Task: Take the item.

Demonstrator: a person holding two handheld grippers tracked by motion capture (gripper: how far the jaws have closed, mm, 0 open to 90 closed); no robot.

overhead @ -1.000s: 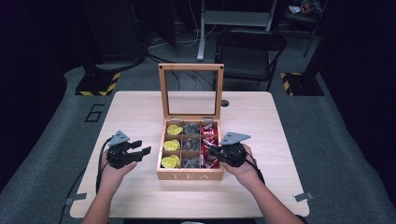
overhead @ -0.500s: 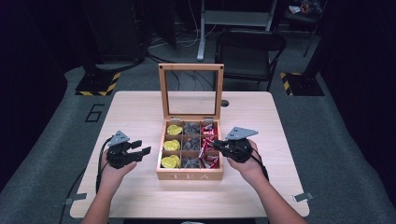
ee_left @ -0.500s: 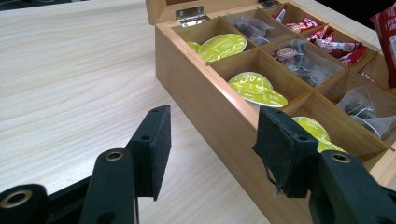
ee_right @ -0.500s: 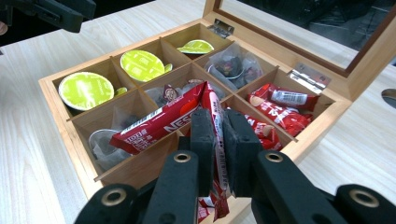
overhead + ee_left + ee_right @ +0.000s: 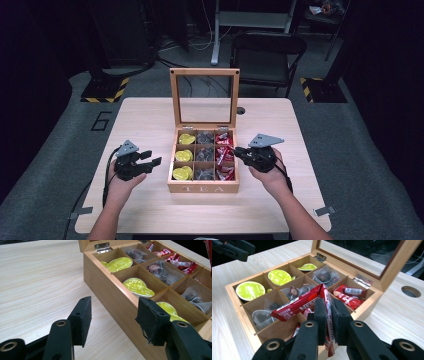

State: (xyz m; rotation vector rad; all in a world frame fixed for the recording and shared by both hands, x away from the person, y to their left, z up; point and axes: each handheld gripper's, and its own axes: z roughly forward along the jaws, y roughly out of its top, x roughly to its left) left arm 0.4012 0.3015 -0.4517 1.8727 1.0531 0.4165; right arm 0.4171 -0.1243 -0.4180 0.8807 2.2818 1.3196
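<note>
A wooden tea box (image 5: 202,189) stands open at the table's middle, its glass lid (image 5: 204,72) upright. Yellow capsules (image 5: 136,286) fill its left column, clear tea bags (image 5: 324,276) the middle, red sachets (image 5: 348,298) the right. My right gripper (image 5: 329,307) is shut on a long red sachet (image 5: 297,303), held over the box's right column; from above the right gripper (image 5: 235,150) sits at the box's right edge. Just left of the box, my left gripper (image 5: 154,159) hovers open, its jaws (image 5: 113,312) empty and pointing at the box's side wall.
The light wooden table (image 5: 300,130) has a round cable hole (image 5: 241,110) behind the box to the right. A dark chair (image 5: 267,50) stands beyond the far edge. Bare tabletop lies on both sides of the box.
My right gripper has risen and drawn a little to the right with the red sachet in it. The left gripper has stayed where it was.
</note>
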